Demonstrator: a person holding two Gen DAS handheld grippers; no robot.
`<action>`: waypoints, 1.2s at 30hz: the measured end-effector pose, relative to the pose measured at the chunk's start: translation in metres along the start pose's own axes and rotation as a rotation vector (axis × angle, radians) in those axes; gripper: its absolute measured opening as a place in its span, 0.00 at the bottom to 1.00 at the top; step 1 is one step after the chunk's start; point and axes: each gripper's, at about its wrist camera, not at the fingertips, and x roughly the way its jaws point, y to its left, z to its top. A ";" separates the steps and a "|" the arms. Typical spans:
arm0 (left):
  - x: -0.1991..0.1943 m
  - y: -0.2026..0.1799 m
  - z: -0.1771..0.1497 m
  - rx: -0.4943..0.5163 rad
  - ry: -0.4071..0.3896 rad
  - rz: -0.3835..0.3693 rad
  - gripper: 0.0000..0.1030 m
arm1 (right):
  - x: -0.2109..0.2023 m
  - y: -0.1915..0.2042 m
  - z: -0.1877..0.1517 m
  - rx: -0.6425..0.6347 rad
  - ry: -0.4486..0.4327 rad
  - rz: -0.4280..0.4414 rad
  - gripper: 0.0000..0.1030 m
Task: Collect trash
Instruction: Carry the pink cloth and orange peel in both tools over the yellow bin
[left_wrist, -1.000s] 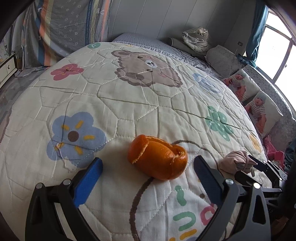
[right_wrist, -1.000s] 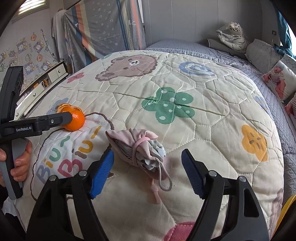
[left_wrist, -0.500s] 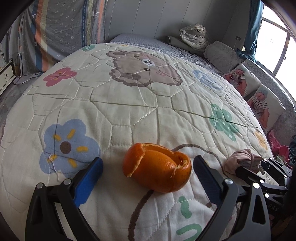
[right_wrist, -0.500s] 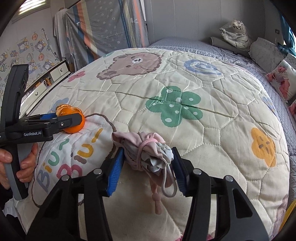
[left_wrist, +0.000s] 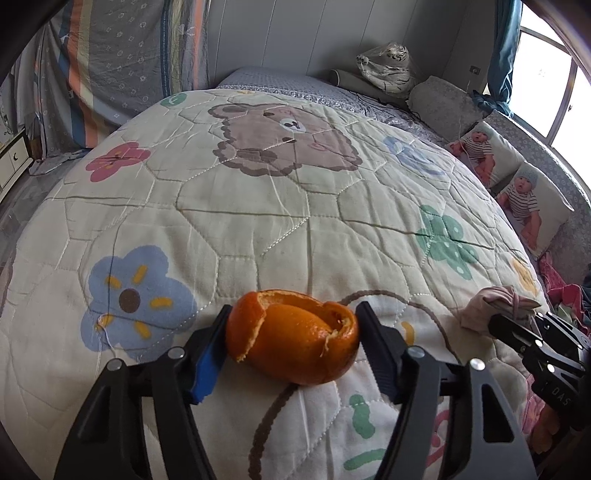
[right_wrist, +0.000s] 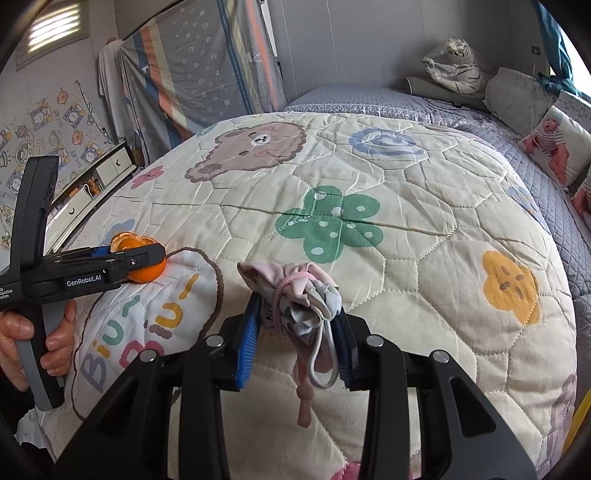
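Setting: a bed covered by a cream quilt (left_wrist: 258, 229) printed with a brown bear, coloured flowers and a green clover.
Quilt lettering: large pastel letters near the front edge read "Biu Biu", seen from the right wrist camera.
Orange peel (left_wrist: 293, 339): a hollow, torn peel lying on the quilt between the blue flower print and the lettering.
Left gripper (left_wrist: 293, 345): its jaws have just been closing, and the blue pad on one side and the black finger on the other now press against the two ends of the orange peel.
Left gripper label: white writing on its black side reads "GenRobot.AI"; smaller lines below it are too blurred to read.
Person's hand (right_wrist: 33, 345): wrapped around the grey handle of the left gripper at the left edge of the right wrist view.
Cloth bundle (right_wrist: 295, 299): a crumpled pink and grey fabric bundle with a pink band round it and a loose cord loop hanging toward the camera, lying on the quilt to the right of the peel.
Right gripper (right_wrist: 297, 332): its jaws have just been closing, and its blue pads are clamped on the lower sides of the cloth bundle.
Right gripper marking: in the left wrist view, letters on its body seem to read "DAS", partly cut off.
Cushions (left_wrist: 524, 192): printed with pictures of babies, along the bed's right side.
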 end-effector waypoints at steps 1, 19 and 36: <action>-0.001 0.000 0.000 0.000 -0.003 0.001 0.57 | -0.002 0.000 0.000 0.001 -0.005 -0.003 0.33; -0.056 -0.028 0.007 0.033 -0.121 0.019 0.49 | -0.051 -0.016 0.000 0.044 -0.103 -0.045 0.32; -0.094 -0.197 0.003 0.276 -0.172 -0.238 0.49 | -0.176 -0.123 -0.064 0.271 -0.218 -0.305 0.32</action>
